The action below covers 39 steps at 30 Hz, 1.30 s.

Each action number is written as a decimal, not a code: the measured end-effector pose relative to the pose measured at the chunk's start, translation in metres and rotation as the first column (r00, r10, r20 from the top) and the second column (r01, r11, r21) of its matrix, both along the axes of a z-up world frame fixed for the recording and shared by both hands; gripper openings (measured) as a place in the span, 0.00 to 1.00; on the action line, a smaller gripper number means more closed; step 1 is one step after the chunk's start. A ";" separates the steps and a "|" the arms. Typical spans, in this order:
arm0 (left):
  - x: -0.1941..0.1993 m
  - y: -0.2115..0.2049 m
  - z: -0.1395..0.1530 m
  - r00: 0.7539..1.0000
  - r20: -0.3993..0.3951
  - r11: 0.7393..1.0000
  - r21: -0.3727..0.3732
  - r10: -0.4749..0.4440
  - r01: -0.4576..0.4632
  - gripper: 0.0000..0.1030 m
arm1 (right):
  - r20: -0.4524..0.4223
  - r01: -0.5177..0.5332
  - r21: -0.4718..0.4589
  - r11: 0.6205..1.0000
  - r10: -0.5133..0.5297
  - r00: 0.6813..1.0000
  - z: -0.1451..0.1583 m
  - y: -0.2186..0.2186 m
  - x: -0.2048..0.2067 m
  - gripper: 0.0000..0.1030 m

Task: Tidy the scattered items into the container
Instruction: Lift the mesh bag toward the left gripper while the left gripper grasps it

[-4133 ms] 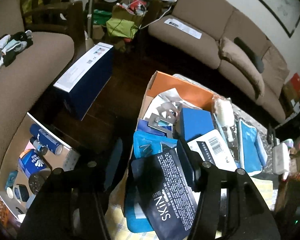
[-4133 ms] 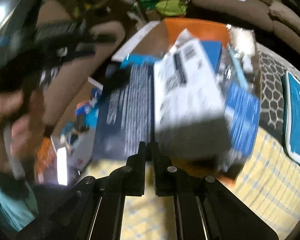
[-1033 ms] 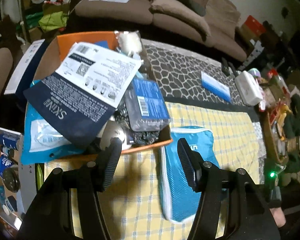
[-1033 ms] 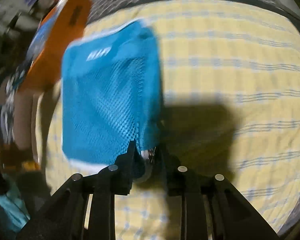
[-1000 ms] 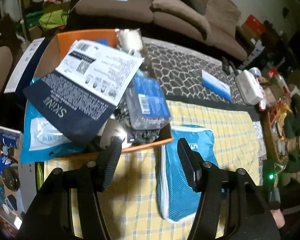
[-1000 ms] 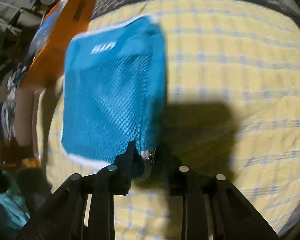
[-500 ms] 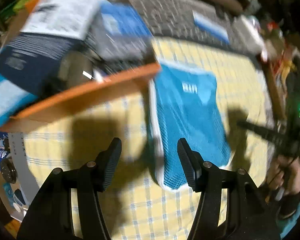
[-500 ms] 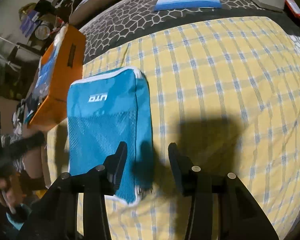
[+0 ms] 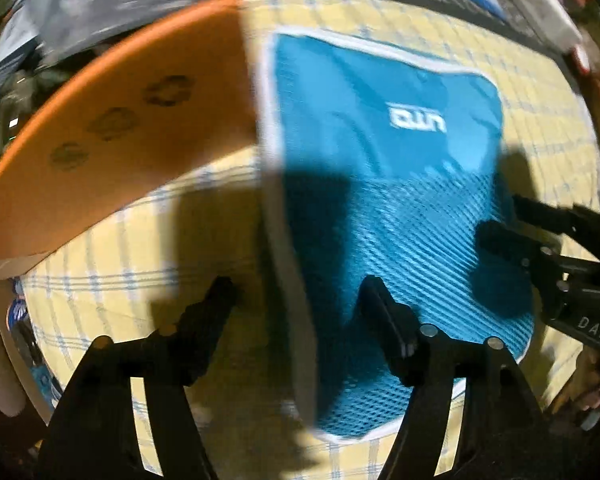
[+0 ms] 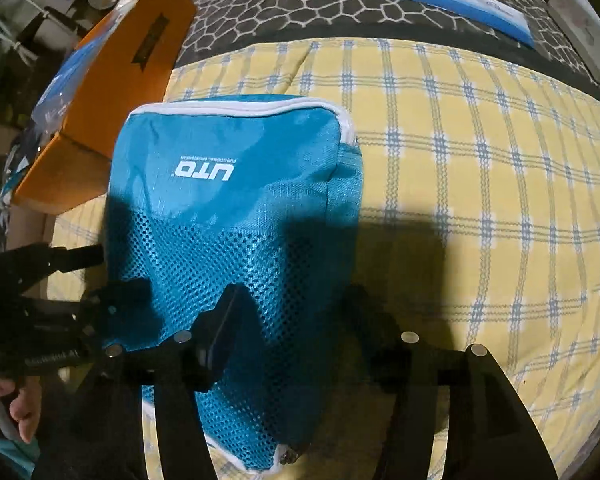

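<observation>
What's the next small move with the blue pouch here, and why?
Probably lower and close the left gripper on the blue pouch's white-piped edge. Its opening jaws straddle that edge without pressing it, the right gripper's jaws are opening too, and the orange box sits alongside.

Your left gripper, jaws opening, straddles the white-trimmed left edge of the blue mesh pouch lying beside the orange box on the yellow checked cloth.

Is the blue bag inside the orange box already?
No, the blue bag lies flat on the yellow checked cloth, outside and beside the orange box.
</observation>
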<state>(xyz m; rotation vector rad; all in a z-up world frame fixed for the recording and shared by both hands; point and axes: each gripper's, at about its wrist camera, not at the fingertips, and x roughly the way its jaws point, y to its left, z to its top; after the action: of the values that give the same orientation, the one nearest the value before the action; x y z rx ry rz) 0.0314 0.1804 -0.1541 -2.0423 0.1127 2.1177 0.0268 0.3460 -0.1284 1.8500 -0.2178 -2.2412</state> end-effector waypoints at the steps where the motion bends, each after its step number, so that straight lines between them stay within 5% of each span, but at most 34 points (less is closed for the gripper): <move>1: 0.003 0.004 0.001 1.000 -0.008 1.000 -0.006 -0.008 0.008 0.56 | -0.005 -0.004 0.013 1.000 0.004 1.000 0.001 -0.002 0.001 0.52; 5: 0.011 0.011 0.006 0.999 -0.034 0.999 -0.023 -0.037 0.036 0.36 | -0.016 0.004 0.002 1.000 -0.004 1.000 0.000 -0.006 0.004 0.20; 7: 0.013 0.006 0.007 0.999 -0.046 1.000 -0.017 -0.022 0.021 0.28 | -0.015 0.008 -0.027 1.000 -0.009 1.000 0.000 -0.008 0.005 0.17; 9: 0.015 0.001 0.012 0.999 -0.053 1.000 0.004 -0.008 0.009 0.08 | -0.034 -0.006 0.007 1.000 0.006 0.999 0.004 -0.013 0.007 0.14; 11: 0.017 -0.004 0.020 0.999 -0.041 0.997 0.081 0.009 -0.006 0.07 | -0.058 -0.020 0.036 0.999 0.022 0.998 0.012 -0.021 0.010 0.12; 15: 0.023 -0.006 0.035 0.994 -0.106 0.997 0.072 0.008 0.000 0.07 | -0.148 -0.023 0.058 0.998 0.031 0.989 0.041 -0.029 0.019 0.11; 21: 0.010 -0.026 0.033 0.999 -0.047 0.988 0.152 0.028 -0.021 0.09 | -0.159 0.009 0.060 0.998 0.001 0.987 0.049 -0.017 0.023 0.11; 25: -0.007 -0.037 0.029 0.996 0.057 0.948 0.309 0.062 -0.076 0.07 | -0.131 0.039 0.071 0.997 -0.029 0.991 0.042 -0.013 0.023 0.10; 31: -0.014 -0.053 0.052 0.994 -0.005 0.922 0.375 0.108 -0.099 0.07 | -0.195 0.046 0.007 0.999 -0.044 0.980 0.067 -0.004 0.026 0.10; 39: -0.006 -0.042 0.097 0.965 -0.238 0.929 0.369 0.106 -0.011 0.07 | -0.304 0.031 0.031 0.999 -0.020 0.952 0.104 -0.012 0.034 0.11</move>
<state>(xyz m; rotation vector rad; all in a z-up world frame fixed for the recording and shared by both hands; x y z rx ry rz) 0.0257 0.1383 -0.0566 -1.5771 -0.2900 2.2263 0.0606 0.3337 -0.0243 1.4959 -0.1488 -2.5230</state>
